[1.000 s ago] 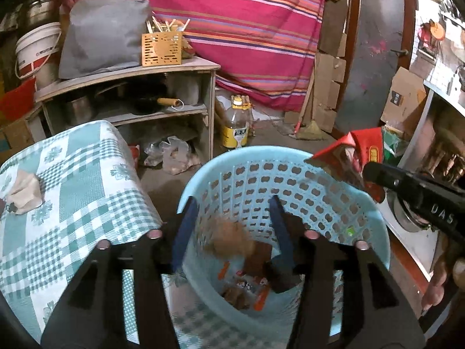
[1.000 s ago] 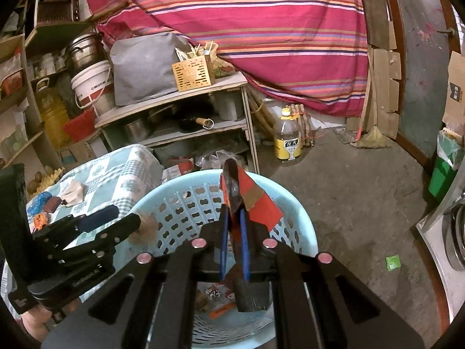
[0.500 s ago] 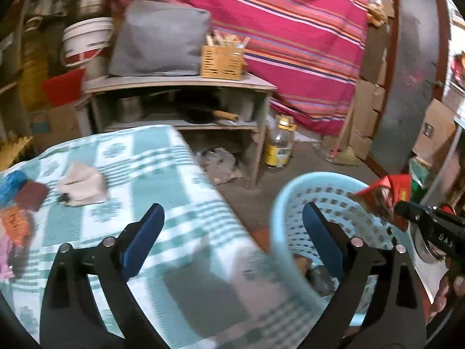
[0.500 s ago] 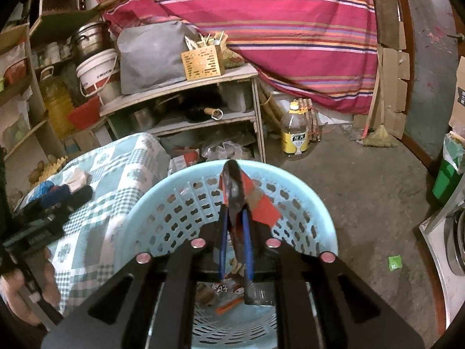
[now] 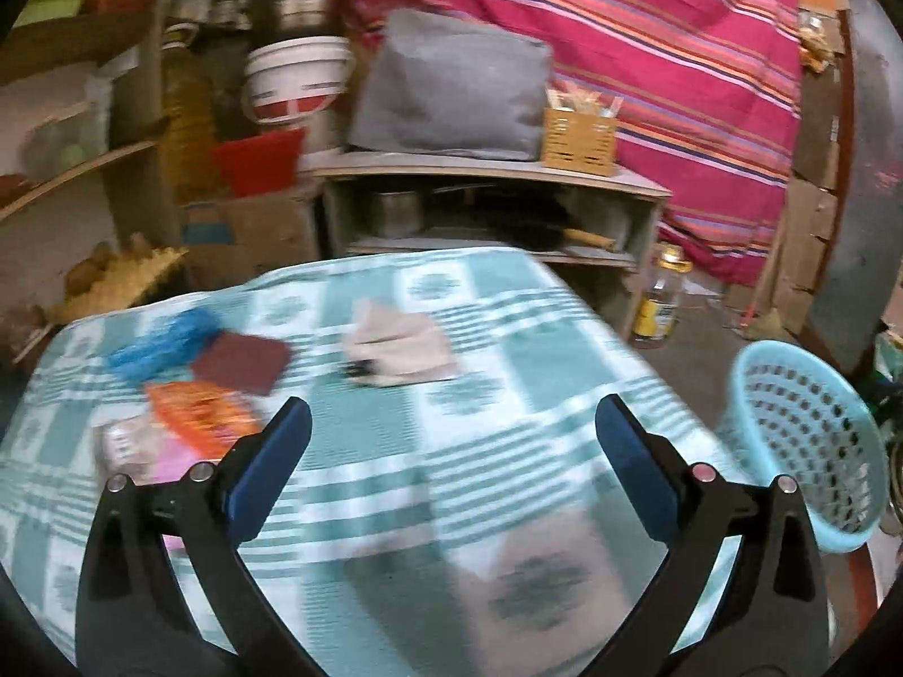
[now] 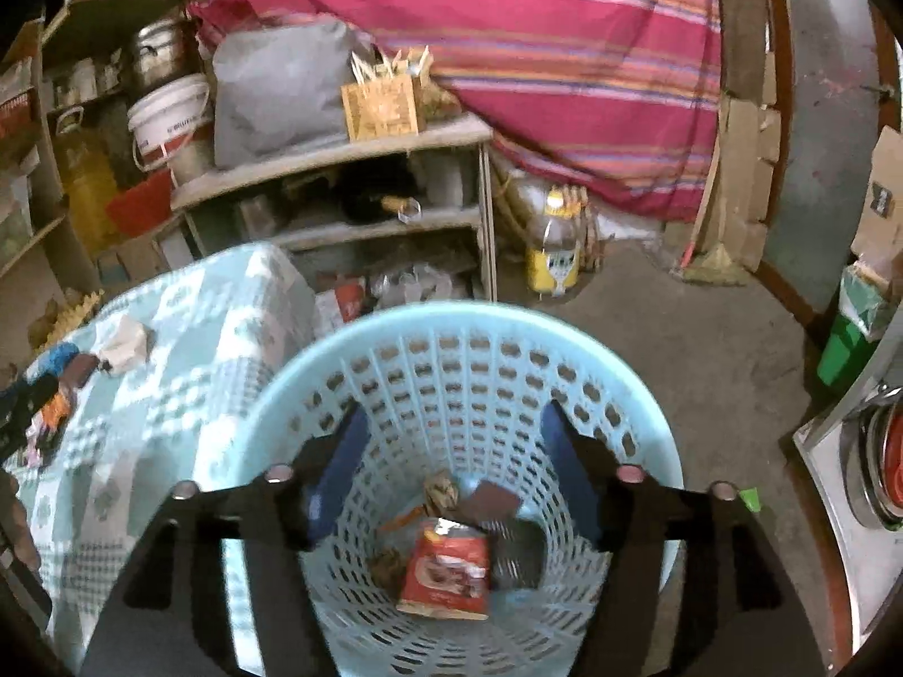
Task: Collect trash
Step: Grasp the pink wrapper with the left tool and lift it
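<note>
The red snack packet (image 6: 446,570) lies in the bottom of the light blue basket (image 6: 638,395), below and between the fingers of the right gripper (image 6: 451,468), free of both pads. Those jaws are opening, with nothing between them. The packet is crumpled, red with a dark printed picture, and around it sit a dark brown square piece, a dark wrapper and some brownish scraps, all blurred.

The left gripper (image 5: 451,429) stands spread wide and empty above the checked green tablecloth (image 5: 508,338). Ahead of its fingers lies a crumpled pale paper (image 5: 398,347). Ahead and to the left of its left finger lie an orange wrapper (image 5: 197,412), a dark red square (image 5: 240,364), a blue crumpled piece (image 5: 163,341) and a pinkish wrapper (image 5: 135,445) just beside that finger. In this view the basket stands off the table's right edge, beyond the right finger.
</note>
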### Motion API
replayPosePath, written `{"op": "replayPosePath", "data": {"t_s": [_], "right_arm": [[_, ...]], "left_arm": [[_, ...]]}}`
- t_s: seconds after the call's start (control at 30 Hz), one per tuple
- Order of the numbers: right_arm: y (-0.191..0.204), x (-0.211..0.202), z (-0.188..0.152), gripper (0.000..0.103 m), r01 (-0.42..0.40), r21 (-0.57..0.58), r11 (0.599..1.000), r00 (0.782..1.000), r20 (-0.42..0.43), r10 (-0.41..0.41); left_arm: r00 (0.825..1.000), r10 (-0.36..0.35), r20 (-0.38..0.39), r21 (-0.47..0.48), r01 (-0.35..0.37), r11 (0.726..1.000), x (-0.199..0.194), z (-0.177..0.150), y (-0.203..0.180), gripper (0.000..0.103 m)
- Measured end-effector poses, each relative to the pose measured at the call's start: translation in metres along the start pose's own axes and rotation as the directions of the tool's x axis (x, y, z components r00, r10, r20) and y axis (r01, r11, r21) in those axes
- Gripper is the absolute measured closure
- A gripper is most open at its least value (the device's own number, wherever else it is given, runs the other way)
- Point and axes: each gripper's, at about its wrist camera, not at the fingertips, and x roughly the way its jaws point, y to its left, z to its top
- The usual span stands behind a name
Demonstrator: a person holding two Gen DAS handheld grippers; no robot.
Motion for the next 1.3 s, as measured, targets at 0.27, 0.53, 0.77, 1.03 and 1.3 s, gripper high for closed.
{"op": "replayPosePath", "data": {"t_s": [0.27,0.53,0.77,1.03,1.3], "right_arm": [[0.067,0.001,0.003,0.022,-0.072,-0.05,0.996,0.996,0.042,0.074],[0.129,0.02,-0.006,0.022,-0.136,-0.1,0.986,0.991,-0.002,0.136],[0.153,0.038,-0.01,0.022,-0.177,-0.064,0.982,0.983,-0.051,0.174],[0.176,0.045,-0.012,0.022,-0.195,-0.087,0.977,0.979,-0.07,0.189],[0.185,0.048,-0.014,0.022,-0.194,-0.112,0.974,0.979,-0.082,0.186]], "left_arm": [[0.992,0.12,-0.03,-0.07,-0.121,0.99,-0.003,-0.01,0.088,0.006],[0.982,0.135,-0.134,-0.097,-0.149,0.984,0.016,-0.029,0.137,0.006],[0.973,0.077,-0.218,-0.114,-0.104,0.988,0.035,-0.038,0.151,0.014],[0.963,-0.013,-0.27,-0.136,-0.025,0.99,0.047,-0.043,0.153,0.042],[0.965,-0.038,-0.261,-0.119,0.007,0.993,0.045,-0.042,0.15,0.069]]}}
